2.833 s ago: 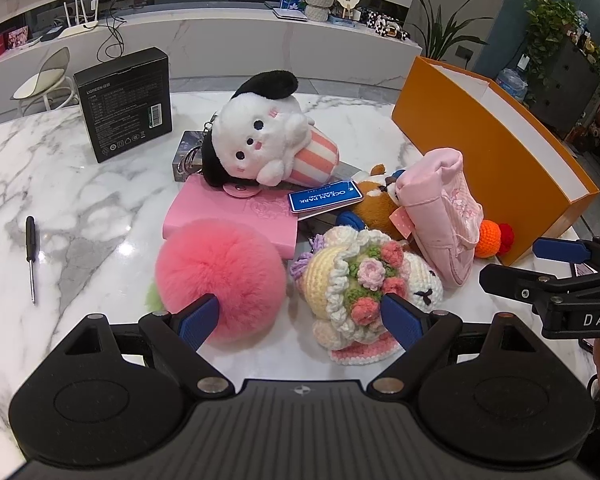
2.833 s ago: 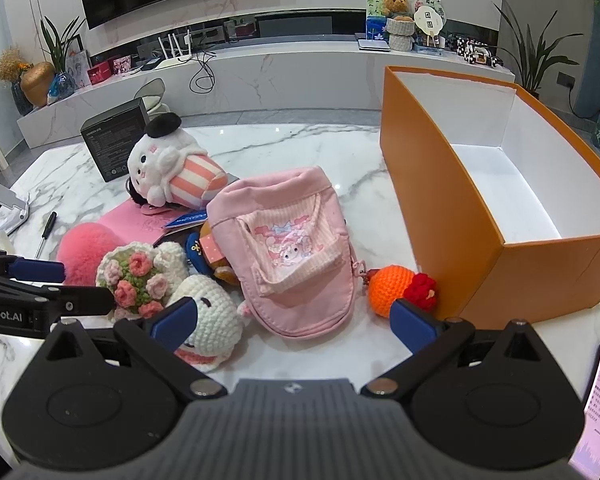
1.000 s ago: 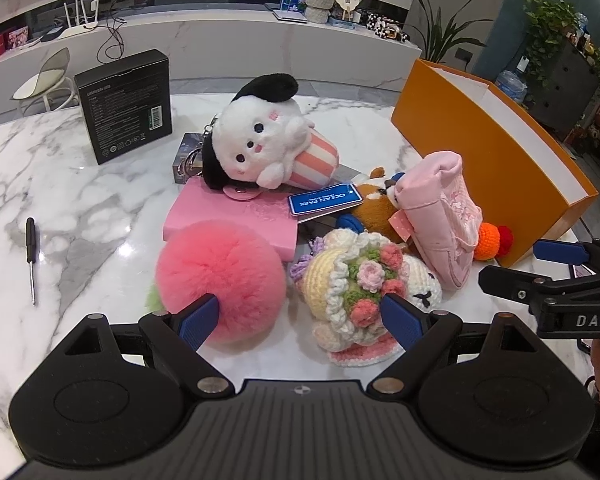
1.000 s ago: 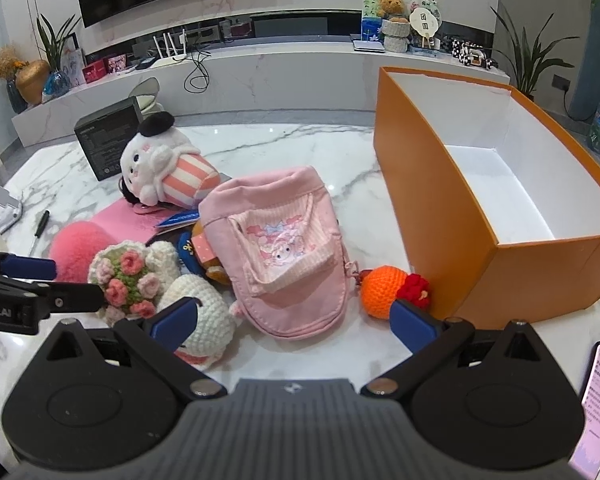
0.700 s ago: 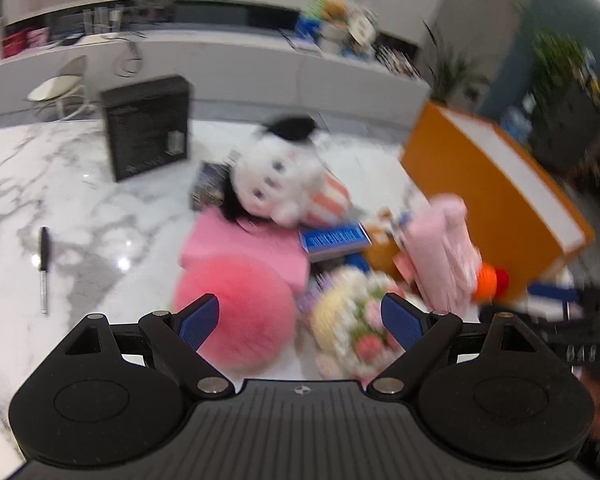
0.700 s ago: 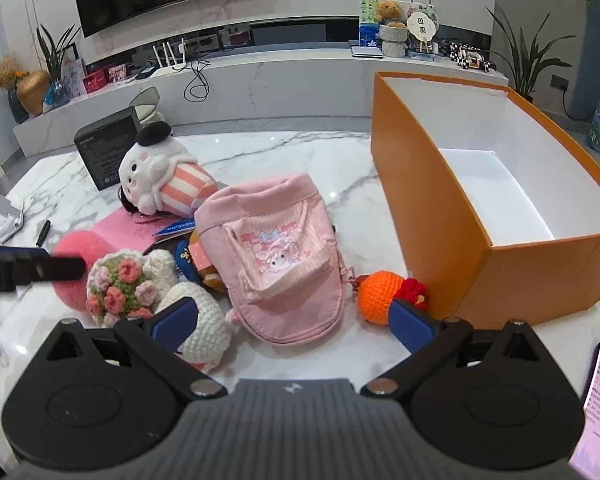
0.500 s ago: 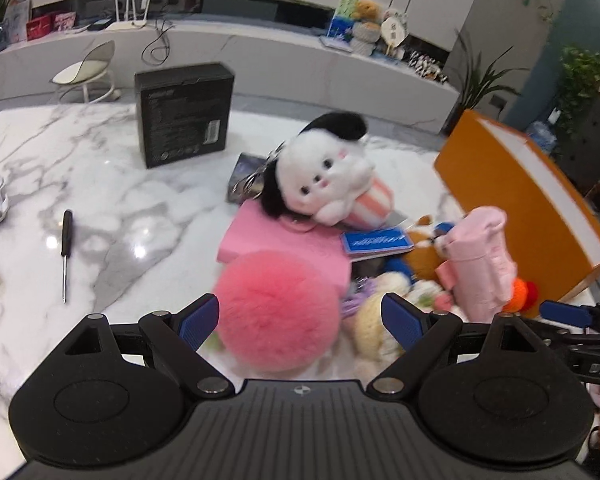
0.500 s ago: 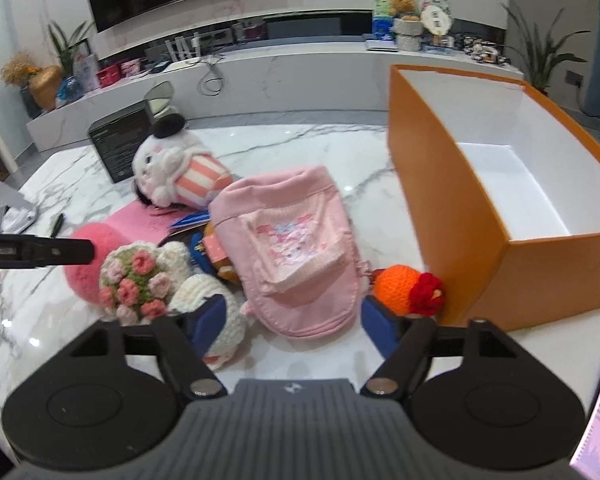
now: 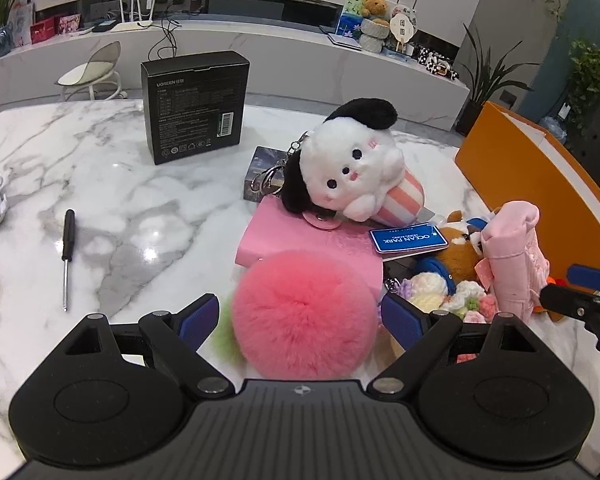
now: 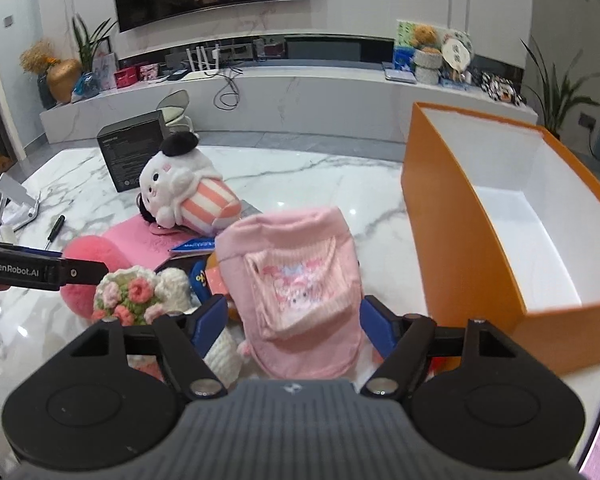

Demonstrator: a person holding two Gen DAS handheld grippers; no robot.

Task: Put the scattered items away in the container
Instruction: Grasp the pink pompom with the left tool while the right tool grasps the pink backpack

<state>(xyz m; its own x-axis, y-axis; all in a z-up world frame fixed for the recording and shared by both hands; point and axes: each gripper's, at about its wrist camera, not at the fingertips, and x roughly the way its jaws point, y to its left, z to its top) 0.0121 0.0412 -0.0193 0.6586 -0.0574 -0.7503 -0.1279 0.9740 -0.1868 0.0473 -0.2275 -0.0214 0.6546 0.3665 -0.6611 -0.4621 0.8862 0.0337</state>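
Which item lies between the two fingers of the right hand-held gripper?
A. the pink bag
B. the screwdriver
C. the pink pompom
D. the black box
A: in the right wrist view the pink bag fills the gap between the blue pads of the right hand-held gripper, while the pink pompom, the black box and the screwdriver lie off to the left.

light: bright indoor, overhead
glare: white spots on the marble worktop (image 9: 100, 208)
focus: both views pretty sharp, no real blur
edges: heavy fisheye bend, dark corners
shadows: soft, under the toys
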